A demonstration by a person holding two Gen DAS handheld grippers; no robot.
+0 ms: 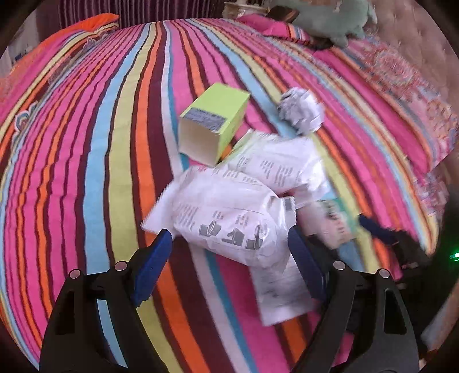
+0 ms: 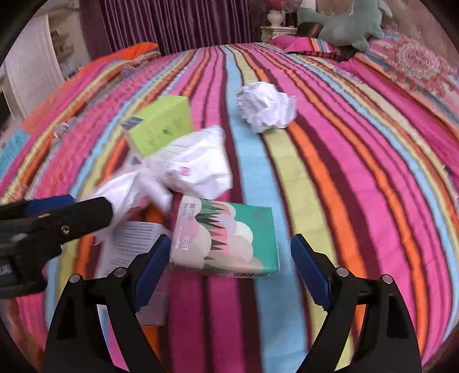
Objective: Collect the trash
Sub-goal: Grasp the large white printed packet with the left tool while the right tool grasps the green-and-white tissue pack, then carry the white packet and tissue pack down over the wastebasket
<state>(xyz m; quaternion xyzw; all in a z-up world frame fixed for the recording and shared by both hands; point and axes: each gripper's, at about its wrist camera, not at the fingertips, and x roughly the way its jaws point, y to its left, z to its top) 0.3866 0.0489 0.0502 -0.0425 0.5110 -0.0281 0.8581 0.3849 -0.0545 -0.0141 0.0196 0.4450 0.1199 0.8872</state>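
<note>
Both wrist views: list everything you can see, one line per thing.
Striped bedspread: one, pink, orange, blue, yellow, covers the bed.
White wrappers: at least two, printed, piled mid-bed.
Green box: one, lime, beyond the wrappers.
Crumpled paper ball: one, white, farther back.
Tissue pack: one, teal patterned, beside the wrappers.
Plush toy: one, pale green, at the headboard.
Curtain: purple, behind the bed.
Left gripper: open, over the wrappers.
Right gripper: open, over the tissue pack.

A home bedroom: striped bedspread (image 2: 315, 172), pillows (image 2: 312, 44), plush toy (image 2: 344, 25), purple curtains (image 2: 172, 25).
</note>
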